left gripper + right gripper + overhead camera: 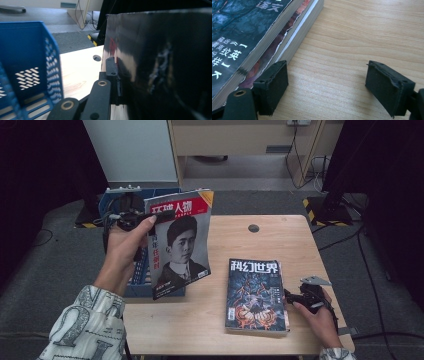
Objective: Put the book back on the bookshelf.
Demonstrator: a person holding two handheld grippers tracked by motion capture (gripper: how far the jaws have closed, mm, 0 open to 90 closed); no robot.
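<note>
A magazine with a red header and a portrait on its cover hangs upright over the table's left edge. My left gripper is shut on its left edge. In the left gripper view, one black jaw presses the magazine's dark side; the other jaw is hidden behind it. A stack of magazines with a dark blue top cover lies flat on the wooden table. My right gripper rests on the table at the stack's right edge, open. In the right gripper view, its left pad sits beside the stack, with bare wood between the jaws.
A blue plastic basket stands at the table's left edge, below and behind the held magazine; it is close on the left in the left gripper view. A round hole sits near the table's far edge. Cables and a striped base lie on the floor beyond.
</note>
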